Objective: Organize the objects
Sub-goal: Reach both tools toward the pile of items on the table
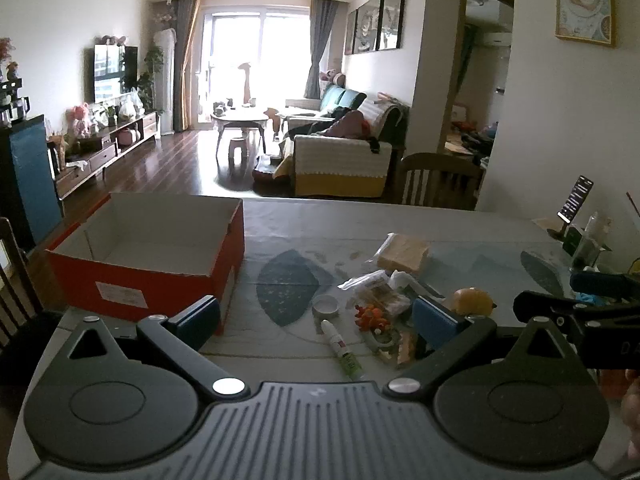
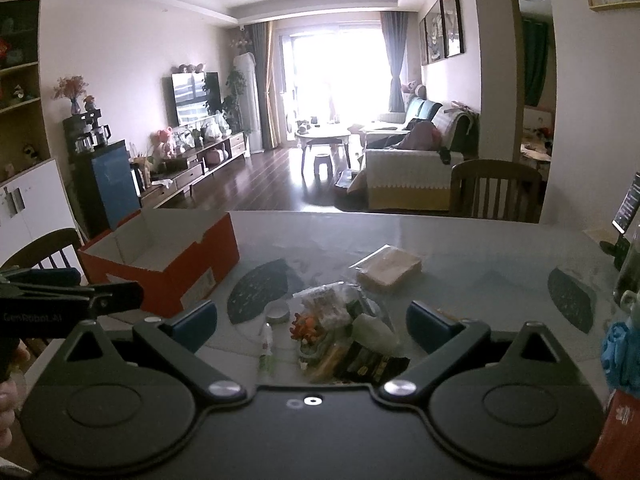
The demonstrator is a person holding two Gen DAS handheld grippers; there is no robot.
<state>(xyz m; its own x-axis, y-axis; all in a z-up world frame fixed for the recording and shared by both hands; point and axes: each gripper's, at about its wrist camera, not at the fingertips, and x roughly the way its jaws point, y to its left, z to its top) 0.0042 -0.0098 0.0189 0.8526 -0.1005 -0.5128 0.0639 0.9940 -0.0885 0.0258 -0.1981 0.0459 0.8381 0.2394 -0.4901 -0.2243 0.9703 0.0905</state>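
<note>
Task barely begun, by the look of it. The red box [image 1: 160, 260] sits far left on the surface [image 1: 460, 232], open-topped, and the part of its inside you can see is bare. Everything to be sorted lies loose in one pile [image 2: 340, 328] right of the box, nearer to you.

Pile contents, as far as they can be told: a flat tan packet [image 1: 404, 254] in clear wrap at the far side, a small round tin [image 1: 325, 306], an orange figure [image 1: 372, 316], a thin tube [image 1: 344, 350] lying nearest you, a yellow fruit [image 1: 472, 302], and dark wrapped packets [image 2: 372, 362]. Several overlap; single items are hard to separate.

Your left gripper [image 1: 316, 320] is spread wide and holds nothing; it hovers between box and pile. Your right gripper [image 2: 312, 322] is also wide apart and empty, straddling the pile from above.

Room to move: a bare strip lies between box and pile. The box's near right corner stands just beside your left gripper's left finger; likely the first thing to catch. Right edge is crowded: a phone on a stand [image 1: 576, 200], a bottle, something blue [image 2: 622, 352]. The grippers sit near each other, so moving one at a time looks safer.
</note>
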